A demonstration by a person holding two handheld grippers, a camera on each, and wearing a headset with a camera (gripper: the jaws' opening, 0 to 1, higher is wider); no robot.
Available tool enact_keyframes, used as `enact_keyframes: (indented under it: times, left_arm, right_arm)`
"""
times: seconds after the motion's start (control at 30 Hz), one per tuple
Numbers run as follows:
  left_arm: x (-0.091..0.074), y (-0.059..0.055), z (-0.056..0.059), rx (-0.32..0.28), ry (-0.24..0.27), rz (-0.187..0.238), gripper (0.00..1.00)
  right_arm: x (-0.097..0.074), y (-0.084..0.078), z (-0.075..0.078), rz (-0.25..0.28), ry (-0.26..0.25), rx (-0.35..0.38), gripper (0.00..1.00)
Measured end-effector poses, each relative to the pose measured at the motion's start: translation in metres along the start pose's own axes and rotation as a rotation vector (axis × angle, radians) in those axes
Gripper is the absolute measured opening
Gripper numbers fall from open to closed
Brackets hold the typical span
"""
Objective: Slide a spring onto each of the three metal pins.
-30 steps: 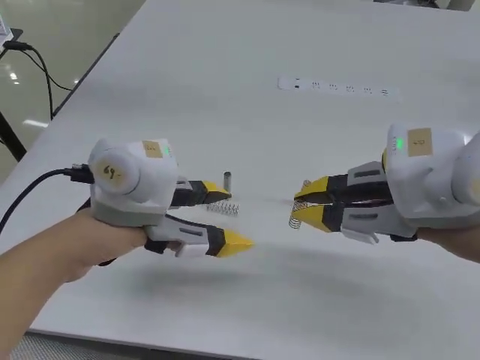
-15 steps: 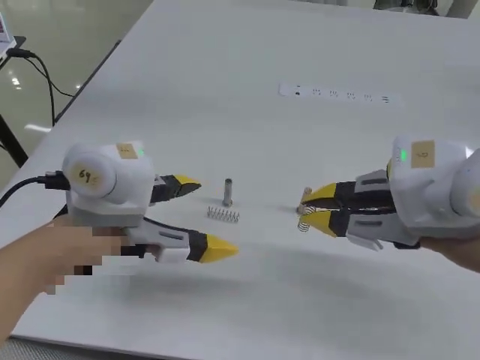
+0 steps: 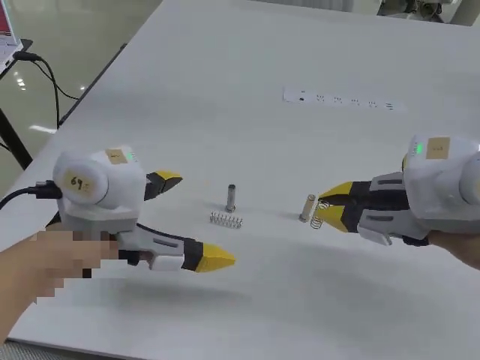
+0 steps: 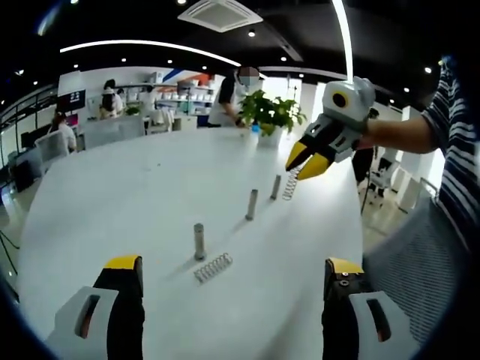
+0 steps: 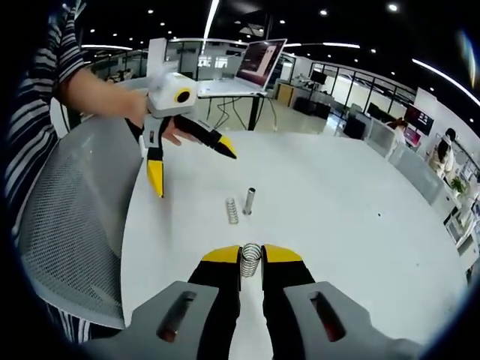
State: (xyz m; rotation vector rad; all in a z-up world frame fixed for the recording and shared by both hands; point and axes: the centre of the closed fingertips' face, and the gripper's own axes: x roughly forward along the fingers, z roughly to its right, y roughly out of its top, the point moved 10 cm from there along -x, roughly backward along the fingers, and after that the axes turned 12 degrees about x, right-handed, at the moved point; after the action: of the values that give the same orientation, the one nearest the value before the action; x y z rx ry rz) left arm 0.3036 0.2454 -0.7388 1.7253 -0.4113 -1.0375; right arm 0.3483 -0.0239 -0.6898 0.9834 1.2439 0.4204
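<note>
My right gripper point(image 3: 324, 212) is shut on a small coil spring point(image 3: 318, 216), which sticks out past its yellow tips right beside a short metal pin point(image 3: 308, 208). The right gripper view has that spring point(image 5: 251, 256) pinched between the closed jaws. Another pin point(image 3: 231, 196) stands mid-table with a loose spring point(image 3: 226, 220) lying in front of it. My left gripper point(image 3: 192, 218) is open and holds nothing, to the left of that pin. From the left gripper view, three pins point(image 4: 199, 240) point(image 4: 252, 204) point(image 4: 275, 187) stand in a row, with the loose spring point(image 4: 213, 267) nearest.
A white power strip point(image 3: 337, 100) lies flat at the far side of the white table point(image 3: 225, 90). A black cable point(image 3: 45, 71) hangs off the table's left edge. The table's front edge runs just below both grippers.
My left gripper has drawn back to the left, away from the loose spring and the pin. The right gripper, still shut on its spring, has shifted slightly right beside the other pin.
</note>
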Motion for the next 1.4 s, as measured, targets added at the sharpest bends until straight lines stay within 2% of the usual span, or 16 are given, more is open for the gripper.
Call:
enact_keyframes:
  times: [0.2, 0.3, 0.47, 0.63, 0.93, 1.03, 1.23, 1.33, 1.4]
  left_arm:
    - [-0.002, 0.000, -0.001, -0.007, 0.008, -0.001, 0.98]
    - [-0.002, 0.000, -0.001, -0.011, 0.008, 0.003, 0.98]
    - [-0.002, 0.000, -0.001, -0.011, 0.008, 0.005, 0.98]
    - [-0.002, 0.001, -0.002, -0.010, 0.007, 0.005, 0.98]
    - [-0.005, -0.001, -0.004, -0.016, 0.015, 0.005, 0.98]
    - [-0.005, -0.002, -0.004, -0.023, 0.015, 0.000, 0.98]
    - [-0.005, -0.002, -0.002, -0.026, 0.010, 0.001, 0.98]
    - [-0.005, -0.003, -0.001, -0.025, 0.008, -0.005, 0.97]
    - [-0.005, -0.004, 0.001, -0.019, 0.004, -0.008, 0.96]
  right_arm:
    - [0.001, 0.006, 0.011, 0.026, -0.049, 0.030, 0.07]
    - [0.003, 0.008, 0.020, 0.027, -0.098, 0.041, 0.07]
    - [0.008, 0.012, 0.030, 0.047, -0.120, 0.080, 0.07]
    - [0.015, 0.014, 0.035, 0.061, -0.120, 0.125, 0.07]
    - [0.025, 0.009, 0.034, 0.030, -0.111, 0.127, 0.07]
    - [0.028, 0.004, 0.036, 0.011, -0.119, 0.118, 0.07]
    - [0.032, -0.005, 0.036, 0.001, -0.113, 0.155, 0.07]
    - [0.038, -0.013, 0.035, -0.019, -0.111, 0.154, 0.07]
    - [0.043, -0.019, 0.035, -0.038, -0.097, 0.180, 0.07]
